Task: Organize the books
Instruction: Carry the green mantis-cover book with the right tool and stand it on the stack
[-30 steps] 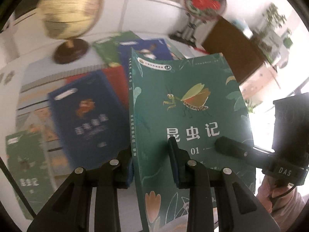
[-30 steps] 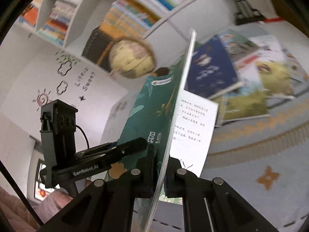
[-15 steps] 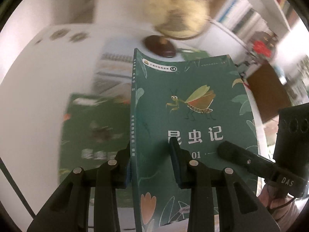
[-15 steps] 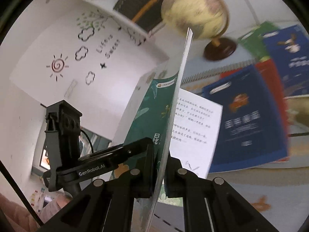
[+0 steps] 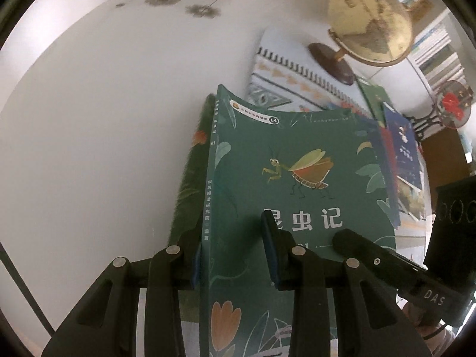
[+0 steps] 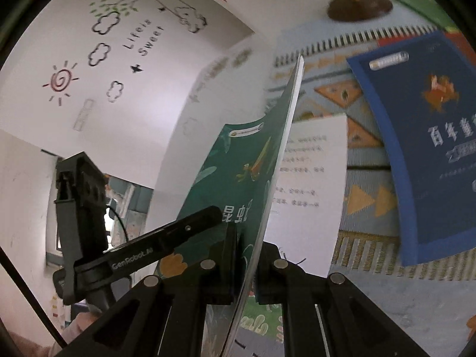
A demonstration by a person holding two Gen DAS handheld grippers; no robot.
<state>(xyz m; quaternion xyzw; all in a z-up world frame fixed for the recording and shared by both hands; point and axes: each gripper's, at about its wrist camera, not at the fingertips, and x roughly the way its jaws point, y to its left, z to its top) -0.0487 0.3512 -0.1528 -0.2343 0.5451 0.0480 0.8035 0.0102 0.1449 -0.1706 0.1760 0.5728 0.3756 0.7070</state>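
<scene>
A green book with an insect on its cover is held in the air by both grippers. My left gripper is shut on its spine side. My right gripper is shut on its open edge, seen edge-on in the right wrist view, with a loose white page hanging beside it. Another green book lies on the table right under the held one. A blue book lies on the patterned cloth to the right.
A globe on a dark wooden base stands at the back. Blue and green books lie on the patterned runner. The white tabletop stretches to the left. Bookshelves stand at the far right.
Both grippers have carried the green book to the left, over the other green book. The globe and the blue books have slid to the right in view. The grips are unchanged.
</scene>
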